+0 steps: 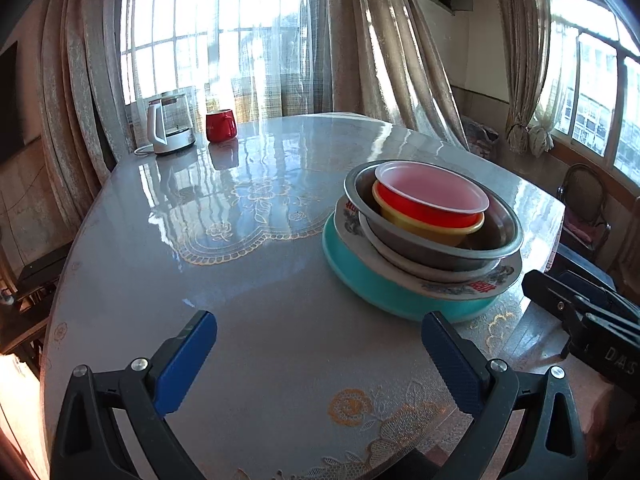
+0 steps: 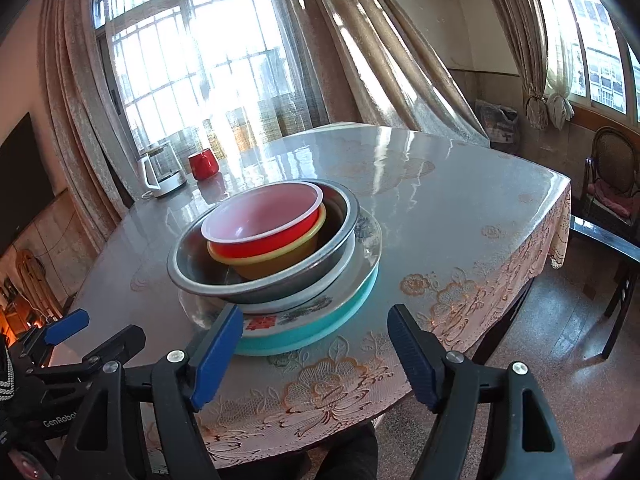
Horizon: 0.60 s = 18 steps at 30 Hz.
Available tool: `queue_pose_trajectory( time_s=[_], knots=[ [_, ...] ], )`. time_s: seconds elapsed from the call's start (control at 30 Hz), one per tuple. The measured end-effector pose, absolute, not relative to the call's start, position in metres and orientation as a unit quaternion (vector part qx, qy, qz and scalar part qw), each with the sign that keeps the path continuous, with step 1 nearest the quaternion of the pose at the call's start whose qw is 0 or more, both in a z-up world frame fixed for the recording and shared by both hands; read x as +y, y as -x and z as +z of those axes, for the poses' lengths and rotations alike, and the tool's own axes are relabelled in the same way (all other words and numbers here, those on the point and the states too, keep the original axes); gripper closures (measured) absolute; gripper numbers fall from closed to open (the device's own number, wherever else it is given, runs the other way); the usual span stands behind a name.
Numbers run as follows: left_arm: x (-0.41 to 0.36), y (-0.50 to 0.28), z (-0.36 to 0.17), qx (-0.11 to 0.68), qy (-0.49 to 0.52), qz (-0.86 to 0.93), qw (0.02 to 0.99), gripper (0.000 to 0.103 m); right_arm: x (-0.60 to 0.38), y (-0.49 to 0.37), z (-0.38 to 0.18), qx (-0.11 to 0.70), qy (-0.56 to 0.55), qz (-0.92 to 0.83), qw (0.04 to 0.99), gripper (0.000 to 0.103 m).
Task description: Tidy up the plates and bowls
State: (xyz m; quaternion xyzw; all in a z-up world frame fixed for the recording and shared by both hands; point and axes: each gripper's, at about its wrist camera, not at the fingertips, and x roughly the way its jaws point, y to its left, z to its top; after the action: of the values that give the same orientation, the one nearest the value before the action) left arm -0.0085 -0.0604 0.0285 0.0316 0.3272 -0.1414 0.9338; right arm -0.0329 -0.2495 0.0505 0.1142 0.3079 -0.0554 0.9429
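One stack of dishes stands on the table [image 1: 248, 264], right of centre in the left wrist view and left of centre in the right wrist view. At its top sits a red bowl [image 1: 434, 200] with a pale inside, nested in a yellow bowl [image 1: 430, 229]. Both rest inside a wide metal bowl [image 1: 496, 246], which sits in a white bowl [image 1: 394, 254]. Under that lies a patterned plate [image 1: 486, 285] with red characters on its rim, and at the bottom a turquoise plate [image 1: 372, 280].

In the left wrist view the left gripper [image 1: 318, 360] fills the lower edge of the frame, its blue pads spread wide with only bare tablecloth between them; the stack lies above and to the right, just beyond the right-hand pad and not touching it. In the right wrist view the right gripper [image 2: 316, 356] is also spread, nothing pinched; the stack's near rim lies just above the gap, and the left-hand pad [image 2: 218, 354] overlaps the patterned plate's edge in the picture, though whether it touches I cannot tell. The left gripper's blue tip shows at lower left there.

Farther back, in the upper left of the tabletop, stand a kettle [image 1: 168, 124] and a red mug [image 1: 220, 125]. Curtains [image 1: 384, 48] and windows fill the background, and a chair [image 2: 612, 184] stands at right.
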Motion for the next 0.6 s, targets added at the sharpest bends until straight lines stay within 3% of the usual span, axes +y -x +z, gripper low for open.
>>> queue_pose_trajectory(
  time_s=[0.6],
  knots=[
    [-0.048,0.038,0.023,0.293,-0.020,-0.121,0.948,0.000,-0.222,0.058,0.027,0.308,-0.088,-0.053,0.946,0.027]
  ],
)
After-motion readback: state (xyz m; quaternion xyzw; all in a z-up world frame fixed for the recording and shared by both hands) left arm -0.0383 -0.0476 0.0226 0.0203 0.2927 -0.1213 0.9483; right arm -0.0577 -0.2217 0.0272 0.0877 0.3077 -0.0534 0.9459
